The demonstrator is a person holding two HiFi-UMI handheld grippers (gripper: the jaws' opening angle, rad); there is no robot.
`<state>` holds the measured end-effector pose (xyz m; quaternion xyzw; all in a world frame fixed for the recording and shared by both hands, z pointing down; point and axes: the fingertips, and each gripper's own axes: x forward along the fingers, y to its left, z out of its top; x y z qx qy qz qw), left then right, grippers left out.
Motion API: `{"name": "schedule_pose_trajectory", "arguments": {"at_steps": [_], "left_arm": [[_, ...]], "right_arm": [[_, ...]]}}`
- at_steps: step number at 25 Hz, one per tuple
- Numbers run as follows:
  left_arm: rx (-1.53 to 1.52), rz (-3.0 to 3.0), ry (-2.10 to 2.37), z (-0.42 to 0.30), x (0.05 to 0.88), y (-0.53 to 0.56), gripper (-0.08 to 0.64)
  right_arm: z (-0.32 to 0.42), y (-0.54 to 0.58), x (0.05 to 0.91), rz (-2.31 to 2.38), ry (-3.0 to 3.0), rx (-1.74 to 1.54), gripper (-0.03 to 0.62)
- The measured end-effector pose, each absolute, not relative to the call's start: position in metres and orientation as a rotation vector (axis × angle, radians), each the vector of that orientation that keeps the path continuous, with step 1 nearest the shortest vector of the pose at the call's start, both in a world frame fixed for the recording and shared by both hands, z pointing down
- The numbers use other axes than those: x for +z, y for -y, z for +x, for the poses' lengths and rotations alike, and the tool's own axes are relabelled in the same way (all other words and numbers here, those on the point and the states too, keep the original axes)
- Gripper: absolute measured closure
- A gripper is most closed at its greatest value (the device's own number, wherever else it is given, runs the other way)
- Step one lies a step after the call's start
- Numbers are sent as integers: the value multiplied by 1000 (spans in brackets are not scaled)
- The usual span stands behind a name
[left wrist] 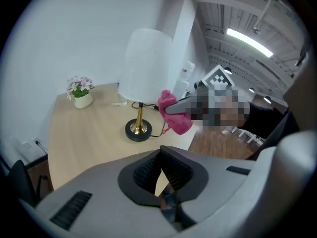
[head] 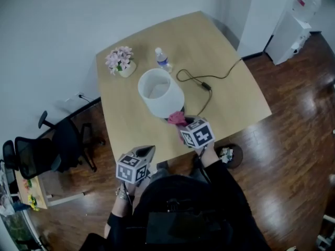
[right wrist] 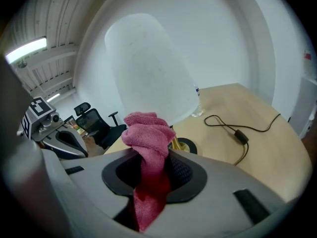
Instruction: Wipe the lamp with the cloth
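Right gripper (right wrist: 152,175): jaws clamped on the bunched pink cloth (right wrist: 147,133), lower centre; left gripper (left wrist: 159,175): jaws together, empty. Lamp (head: 159,92): centre of head view, cloth just beside its shade. Step, I judge: approach; next, press cloth onto shade, sweep. Left gripper view shows the gold stem and base (left wrist: 138,130) whole; head view alone shows the shade's open top.

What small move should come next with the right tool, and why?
Probably ease the right tool forward and slightly up so the pink cloth clamped in it presses on the lamp shade. The cloth sits by the shade's near lower rim, apparently not yet touching; the left tool is shut and empty.
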<state>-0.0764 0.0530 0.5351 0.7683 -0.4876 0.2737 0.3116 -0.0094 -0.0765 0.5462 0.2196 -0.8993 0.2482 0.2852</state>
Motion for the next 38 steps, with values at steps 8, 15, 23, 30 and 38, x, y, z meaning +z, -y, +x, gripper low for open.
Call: {"name": "schedule_pose_trajectory", "arguments": {"at_steps": [8, 15, 23, 30, 38], "left_arm": [[710, 2027, 1347, -64, 520, -41, 557], [604, 2113, 1314, -69, 511, -27, 557], [591, 2163, 1236, -53, 520, -24, 557], [552, 2049, 1335, -42, 517, -9, 557], [589, 1959, 1420, -18, 519, 16, 557]], "right_arm": [[38, 72, 508, 609, 2487, 711, 482], [30, 98, 402, 714, 2636, 459, 482], [-5, 113, 370, 648, 2663, 264, 482], [3, 124, 413, 486, 2617, 292, 482], [14, 139, 468, 308, 2571, 369, 482]]}}
